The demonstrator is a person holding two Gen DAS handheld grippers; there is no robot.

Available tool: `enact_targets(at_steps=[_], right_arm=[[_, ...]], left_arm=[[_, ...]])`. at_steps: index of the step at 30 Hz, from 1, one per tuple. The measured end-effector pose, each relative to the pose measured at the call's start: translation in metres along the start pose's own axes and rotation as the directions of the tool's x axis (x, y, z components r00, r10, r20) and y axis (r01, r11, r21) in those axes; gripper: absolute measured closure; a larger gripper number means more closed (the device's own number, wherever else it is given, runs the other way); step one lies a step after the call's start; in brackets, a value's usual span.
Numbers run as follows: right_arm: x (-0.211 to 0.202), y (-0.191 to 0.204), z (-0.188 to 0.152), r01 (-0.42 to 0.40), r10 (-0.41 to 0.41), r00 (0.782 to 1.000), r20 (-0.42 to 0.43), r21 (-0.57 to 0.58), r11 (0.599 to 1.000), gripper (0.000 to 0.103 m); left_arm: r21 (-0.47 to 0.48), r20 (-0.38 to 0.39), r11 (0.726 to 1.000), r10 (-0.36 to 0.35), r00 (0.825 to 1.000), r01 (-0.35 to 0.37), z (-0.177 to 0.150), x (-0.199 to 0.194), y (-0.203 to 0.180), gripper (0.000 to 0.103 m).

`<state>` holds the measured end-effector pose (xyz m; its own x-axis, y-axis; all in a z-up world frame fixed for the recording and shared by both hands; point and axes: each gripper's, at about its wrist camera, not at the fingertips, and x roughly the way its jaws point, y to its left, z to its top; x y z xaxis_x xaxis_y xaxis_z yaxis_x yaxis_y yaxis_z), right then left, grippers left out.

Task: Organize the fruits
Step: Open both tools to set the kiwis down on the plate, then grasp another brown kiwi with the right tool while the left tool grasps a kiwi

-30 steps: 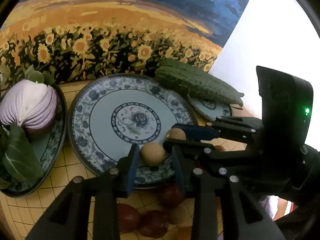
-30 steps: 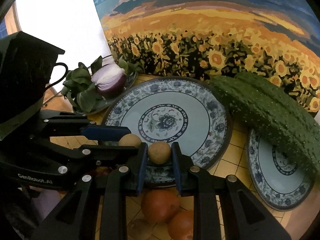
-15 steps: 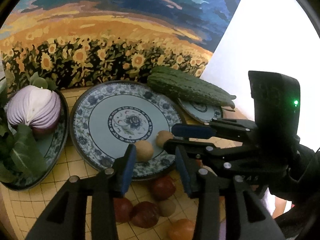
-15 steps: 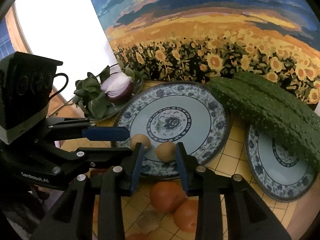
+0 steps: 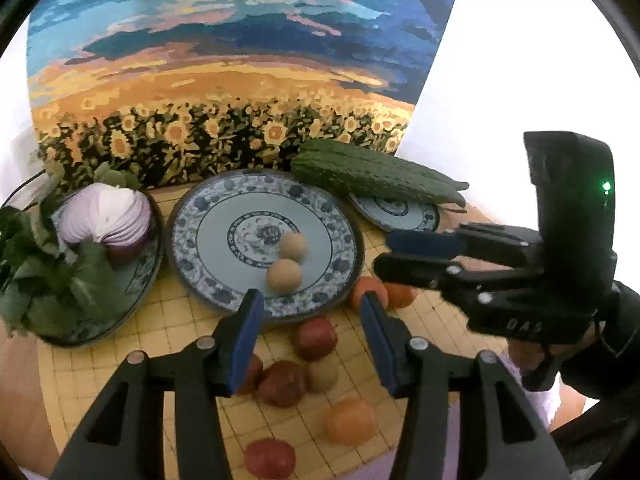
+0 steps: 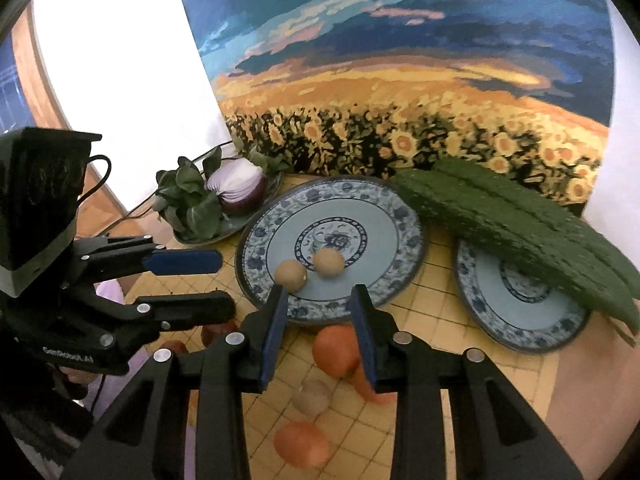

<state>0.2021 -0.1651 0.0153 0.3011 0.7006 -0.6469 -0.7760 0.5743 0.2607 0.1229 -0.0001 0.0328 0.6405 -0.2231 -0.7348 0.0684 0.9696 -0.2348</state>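
Observation:
Two small tan round fruits [image 5: 284, 275] [image 5: 293, 245] lie side by side on the big blue patterned plate [image 5: 224, 292]; they also show in the right wrist view [image 6: 291, 275] [image 6: 328, 263]. My left gripper [image 5: 312, 332] is open and empty, above the yellow mat in front of the plate. My right gripper [image 6: 318, 320] is open and empty, just before the plate's near rim [image 6: 316, 314]. Several red and orange fruits [image 5: 314, 338] [image 6: 335, 352] and a pale one [image 5: 322, 376] lie loose on the mat below the grippers.
A side plate at left holds a halved red onion [image 5: 106, 220] and leafy greens [image 5: 44, 280]. Two bitter gourds [image 6: 512, 220] rest over a smaller blue plate [image 6: 516, 312] at right. A sunflower painting [image 5: 224, 80] stands upright behind the plates.
Both grippers opened, released the two tan fruits onto the big plate, and drew back toward me and upward. More loose fruit on the mat has come into view.

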Motion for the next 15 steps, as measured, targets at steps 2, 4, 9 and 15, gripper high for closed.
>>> enact_targets(at_steps=[2, 4, 9, 15], right_arm=[[-0.011, 0.002, -0.002, 0.015, -0.015, 1.0, 0.014, -0.001, 1.0, 0.069], [-0.019, 0.003, -0.004, 0.024, -0.024, 0.999, 0.025, 0.003, 1.0, 0.069], [-0.041, 0.003, -0.015, 0.038, -0.04, 0.998, 0.056, 0.026, 0.999, 0.069], [-0.056, 0.008, -0.029, 0.052, -0.054, 0.997, 0.063, 0.038, 0.998, 0.069]], left_arm=[[-0.003, 0.009, 1.0, 0.007, 1.0, -0.007, -0.004, -0.007, -0.002, 0.05], [-0.004, 0.02, 1.0, 0.014, 1.0, -0.014, -0.007, -0.015, -0.002, 0.05], [0.001, 0.042, 0.999, 0.034, 0.999, -0.034, -0.016, -0.034, -0.005, 0.05], [0.014, 0.054, 0.999, 0.048, 0.997, -0.049, -0.029, -0.049, -0.011, 0.05]])
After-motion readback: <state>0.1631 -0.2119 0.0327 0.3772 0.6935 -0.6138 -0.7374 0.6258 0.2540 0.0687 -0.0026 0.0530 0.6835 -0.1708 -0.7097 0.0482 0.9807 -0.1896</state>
